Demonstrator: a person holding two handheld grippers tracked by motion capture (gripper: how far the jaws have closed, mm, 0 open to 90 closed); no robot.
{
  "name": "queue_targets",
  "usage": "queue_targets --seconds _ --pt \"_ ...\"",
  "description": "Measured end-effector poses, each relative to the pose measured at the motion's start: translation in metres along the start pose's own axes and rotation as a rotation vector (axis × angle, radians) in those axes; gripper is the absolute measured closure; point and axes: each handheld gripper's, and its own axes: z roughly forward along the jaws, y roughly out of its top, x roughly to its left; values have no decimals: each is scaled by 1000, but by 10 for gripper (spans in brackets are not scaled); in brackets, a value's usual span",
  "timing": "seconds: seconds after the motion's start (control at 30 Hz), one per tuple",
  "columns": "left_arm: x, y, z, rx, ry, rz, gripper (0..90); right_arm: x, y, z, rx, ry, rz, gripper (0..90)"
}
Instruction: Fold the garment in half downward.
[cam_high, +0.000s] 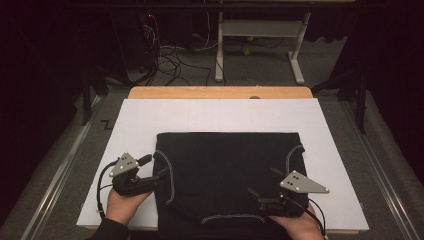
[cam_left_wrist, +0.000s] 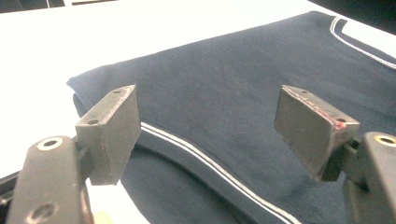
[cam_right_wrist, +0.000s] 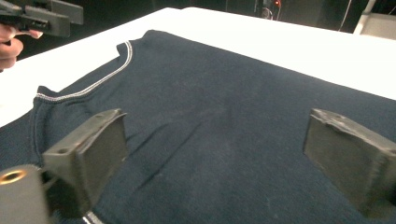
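Dark navy cloth, a folded garment (cam_high: 227, 177) with white stitched trim, lies flat on the white sheet (cam_high: 220, 115) that covers the wooden worktop (cam_high: 220, 92). It sits at the near middle of the sheet, its far edge straight and its near edge reaching almost to the sheet's front. Curved white lines run down its left and right sides, and another curves along its near edge.

The left claw (cam_high: 156, 168) is held at the garment's left edge, jaws spread wide and grasping nothing. In the left gripper view the left claw (cam_left_wrist: 210, 128) looks across the cloth, with a double white stripe (cam_left_wrist: 210, 165) running diagonally under and between its jaws, and the garment's folded corner (cam_left_wrist: 77, 84) lies just beyond the left jaw. Whether the jaw tips touch the fabric is hard to say from here.

The right claw (cam_high: 260, 192) sits over the garment's near right part, also released with jaws well apart. In the right gripper view the right claw (cam_right_wrist: 215, 154) frames plain navy cloth with faint creases; the white-stitched edge (cam_right_wrist: 100, 77) curves away at upper left, and the other claw and a hand (cam_right_wrist: 11, 44) show in the top left corner.

Beyond the worktop are grey carpet, tangled cables (cam_high: 170, 62) and a white frame (cam_high: 260, 35).
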Motion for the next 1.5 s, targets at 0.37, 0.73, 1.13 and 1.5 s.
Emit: queue_targets --seconds 0.37,0.73,1.13,1.5 --pt "22 11 8 8 4 -17 0 7 6 18 4 15 -3 1" --pt "40 20 23 10 11 -55 0 19 11 36 27 44 -21 1" --pt "67 53 34 16 49 -65 0 36 18 55 46 84 -46 1" --pt "94 47 69 68 74 -148 0 51 24 63 53 110 -58 1"
